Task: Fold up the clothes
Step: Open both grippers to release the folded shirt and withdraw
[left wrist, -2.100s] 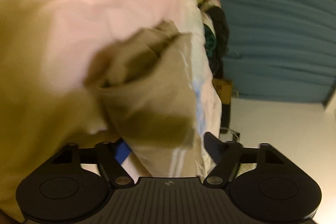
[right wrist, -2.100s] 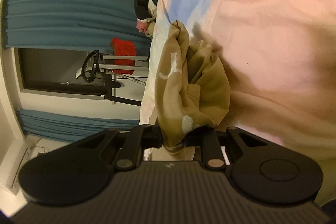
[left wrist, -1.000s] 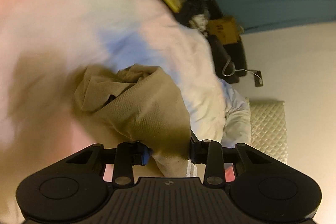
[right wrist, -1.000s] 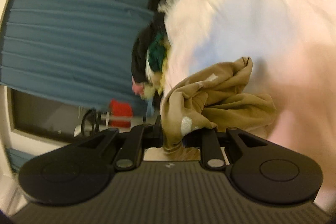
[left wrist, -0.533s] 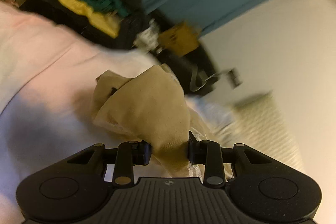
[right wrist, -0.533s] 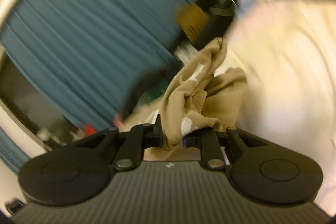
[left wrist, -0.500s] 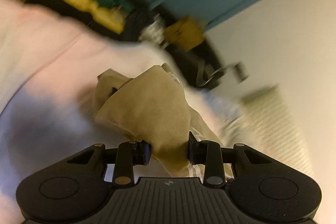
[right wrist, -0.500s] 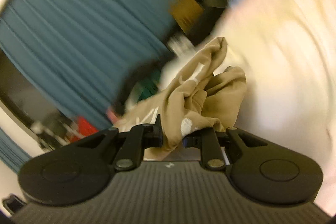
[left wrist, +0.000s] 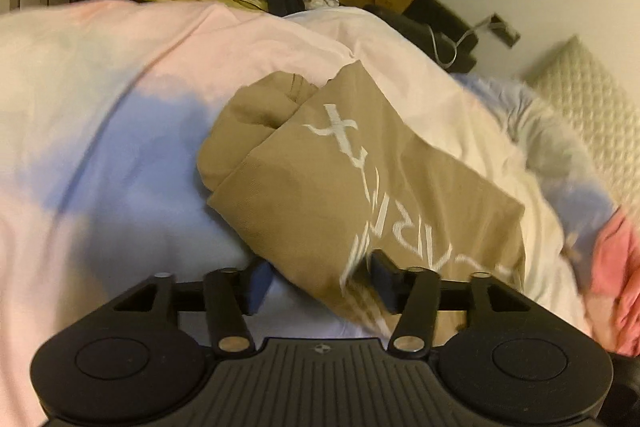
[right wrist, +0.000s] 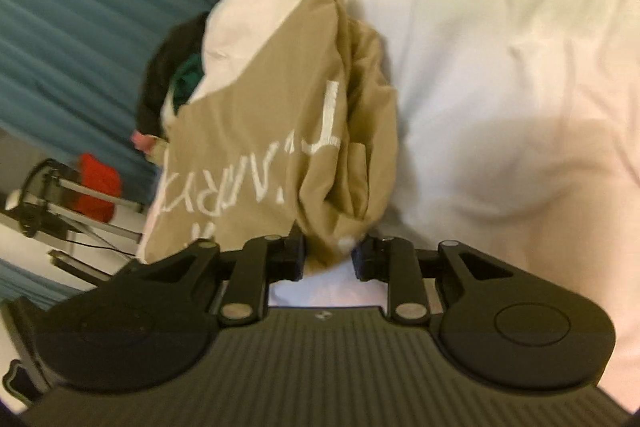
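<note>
Left wrist view: left gripper (left wrist: 320, 285), clamped earlier, was opening, released around tan shirt (left wrist: 360, 183) now lying on bed (left wrist: 120, 155). Right gripper (right wrist: 327, 259) was opening; shirt hem sat at twelve o'clock between its pads.

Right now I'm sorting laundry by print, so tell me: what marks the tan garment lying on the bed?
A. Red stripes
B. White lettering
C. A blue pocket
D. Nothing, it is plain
B: the tan garment shows white letters across its upper face in both wrist views.
</note>
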A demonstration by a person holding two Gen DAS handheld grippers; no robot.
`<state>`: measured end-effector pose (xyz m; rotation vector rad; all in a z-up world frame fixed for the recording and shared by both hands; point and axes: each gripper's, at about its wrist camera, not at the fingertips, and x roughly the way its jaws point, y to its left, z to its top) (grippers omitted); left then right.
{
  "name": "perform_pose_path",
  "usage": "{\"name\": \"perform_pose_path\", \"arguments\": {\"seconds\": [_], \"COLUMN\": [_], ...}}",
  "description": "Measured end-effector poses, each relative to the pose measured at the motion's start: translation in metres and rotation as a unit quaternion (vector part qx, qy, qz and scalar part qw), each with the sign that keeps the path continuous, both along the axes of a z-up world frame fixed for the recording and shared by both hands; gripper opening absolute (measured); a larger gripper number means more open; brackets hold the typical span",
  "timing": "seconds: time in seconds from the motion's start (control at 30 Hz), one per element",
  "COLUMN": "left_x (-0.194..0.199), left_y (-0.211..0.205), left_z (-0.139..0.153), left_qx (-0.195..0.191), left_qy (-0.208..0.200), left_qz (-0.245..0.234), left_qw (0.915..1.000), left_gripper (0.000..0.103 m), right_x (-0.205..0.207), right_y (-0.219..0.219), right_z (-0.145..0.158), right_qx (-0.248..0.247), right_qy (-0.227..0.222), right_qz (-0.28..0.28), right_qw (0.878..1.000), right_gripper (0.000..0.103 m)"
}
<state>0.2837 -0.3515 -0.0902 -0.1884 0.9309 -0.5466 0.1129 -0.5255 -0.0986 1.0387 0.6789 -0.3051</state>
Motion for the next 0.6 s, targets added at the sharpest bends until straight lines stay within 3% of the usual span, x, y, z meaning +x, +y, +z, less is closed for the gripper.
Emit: {"name": "perform_pose_path", "arguments": {"seconds": [0.03,0.1,0.17,0.23,0.3,0.6], "left_x": [-0.014,-0.03,-0.044,-0.06,-0.079,-0.167], "left_y": [0.01,0.019,0.027,0.034,0.044,0.088], "left_z": [0.014,0.035,0.055,0.077,0.102,0.197], "left_qx": [0.01,0.021,0.026,0.036,0.033,0.029], "left_qy": [-0.009,-0.027,-0.042,-0.069,-0.095,-0.2], "left_qz": [-0.003,-0.012,-0.022,-0.025,-0.025,-0.034], "left_qw": [0.9999,0.9993,0.9985,0.9967,0.9946,0.9788], "left_gripper": [0.082,0.085,0.088,0.094,0.097,0.103], "right_x": [-0.005,-0.016,-0.026,-0.042,-0.054,-0.107], "right_y": [0.002,0.009,0.016,0.023,0.032,0.094], "right_z": [0.006,0.023,0.04,0.065,0.094,0.192], "right_qx": [-0.007,-0.027,-0.046,-0.069,-0.108,-0.244], "right_qy": [0.009,0.015,0.014,-0.005,-0.024,-0.089], "right_qz": [0.0,0.006,0.014,0.015,0.013,0.044], "right_qw": [1.0,1.0,0.999,0.997,0.994,0.965], "right_gripper": [0.028,0.03,0.043,0.071,0.085,0.085]}}
